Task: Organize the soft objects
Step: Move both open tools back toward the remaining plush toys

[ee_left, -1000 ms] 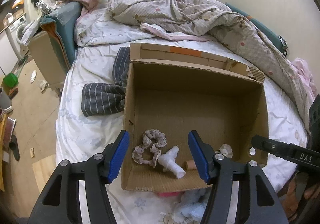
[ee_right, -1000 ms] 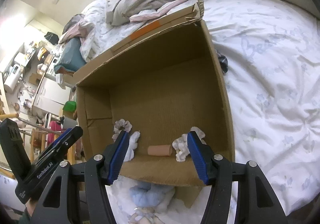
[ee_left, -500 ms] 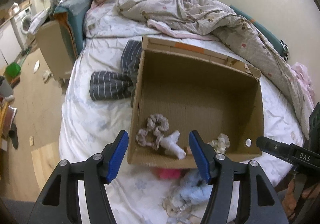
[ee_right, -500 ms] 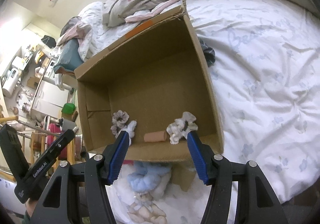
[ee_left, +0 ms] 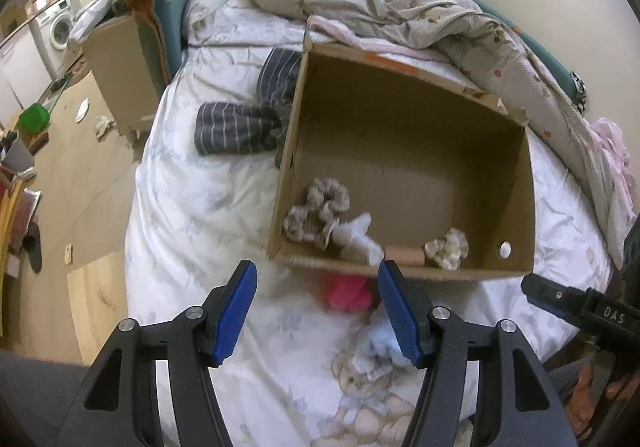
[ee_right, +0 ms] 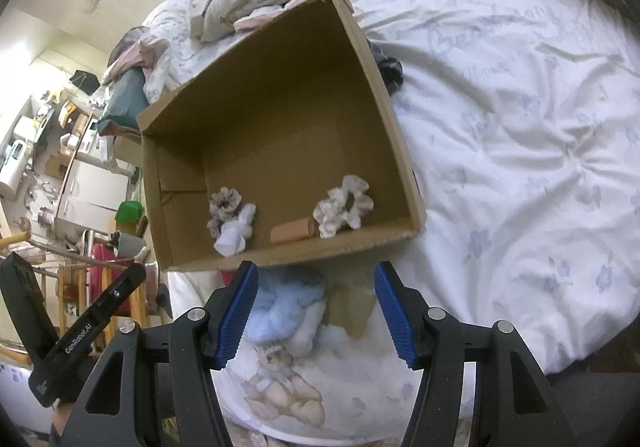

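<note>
Striped garment (ee_left: 236,127) lies against cardboard box (ee_left: 516,183) on bed (ee_left: 192,215).

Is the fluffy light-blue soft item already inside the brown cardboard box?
No, the fluffy light-blue soft item lies on the white bed sheet outside the brown cardboard box, just below its near wall.

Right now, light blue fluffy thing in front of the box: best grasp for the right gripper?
Pinch the light blue fluffy bundle across its raised middle, coming straight down from above. It lies slumped on the sheet, close to the box wall, so side entry looks cramped.
</note>
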### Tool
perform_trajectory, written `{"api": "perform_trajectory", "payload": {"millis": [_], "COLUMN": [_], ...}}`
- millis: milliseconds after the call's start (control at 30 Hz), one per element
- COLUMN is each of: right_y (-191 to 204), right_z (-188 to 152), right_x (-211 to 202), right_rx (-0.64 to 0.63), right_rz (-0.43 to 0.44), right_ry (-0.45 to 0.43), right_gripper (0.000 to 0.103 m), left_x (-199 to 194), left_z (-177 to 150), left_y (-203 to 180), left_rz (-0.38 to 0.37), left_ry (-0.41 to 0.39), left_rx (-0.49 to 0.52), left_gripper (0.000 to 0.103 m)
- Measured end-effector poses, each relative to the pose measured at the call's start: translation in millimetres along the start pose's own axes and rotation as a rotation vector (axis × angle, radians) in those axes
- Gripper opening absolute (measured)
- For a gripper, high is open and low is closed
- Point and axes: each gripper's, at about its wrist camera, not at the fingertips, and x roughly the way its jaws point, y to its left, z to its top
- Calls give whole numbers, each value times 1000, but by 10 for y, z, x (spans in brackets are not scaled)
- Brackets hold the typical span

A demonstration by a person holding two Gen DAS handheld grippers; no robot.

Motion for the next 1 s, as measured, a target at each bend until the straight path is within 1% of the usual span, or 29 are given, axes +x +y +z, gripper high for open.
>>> {"api": "perform_trajectory", "payload": {"millis": [167, 300, 433, 567, 733, 800, 867, 1000], "right_y": [-87, -222, -341, -317, -240, -198, -174, -111], "right_z": [-49, -69, -74, -79, -98, -114, -140, -189], "right_x": [47, 99, 155, 270, 454, 537, 653, 920], "right_rx": [9, 59, 106, 79, 60, 38, 36, -7], "right_rz": [-29, -24, -25, -93, -97, -107, -99, -157], "right_ry": [30, 58, 81, 113, 165, 190, 226, 295], "right_gripper": [63, 63, 63, 63, 63, 63, 63, 63], "left_x": [48, 82, 145, 213, 238, 231, 223, 213], "left_z": [-141, -140, -122, -113, -77, -75, -74, -68], "left_y": [45, 33, 126, 199, 277, 280, 273, 318], "left_rz": [-10, 22, 36, 45, 29, 28, 27, 31], "left_ry": [47, 45, 59, 81, 93, 94, 97, 104], "left_rx": [-35, -22, -70, -110, -156, -157, -151, -164], "left_gripper": [60, 60, 60, 60, 60, 60, 60, 60]}}
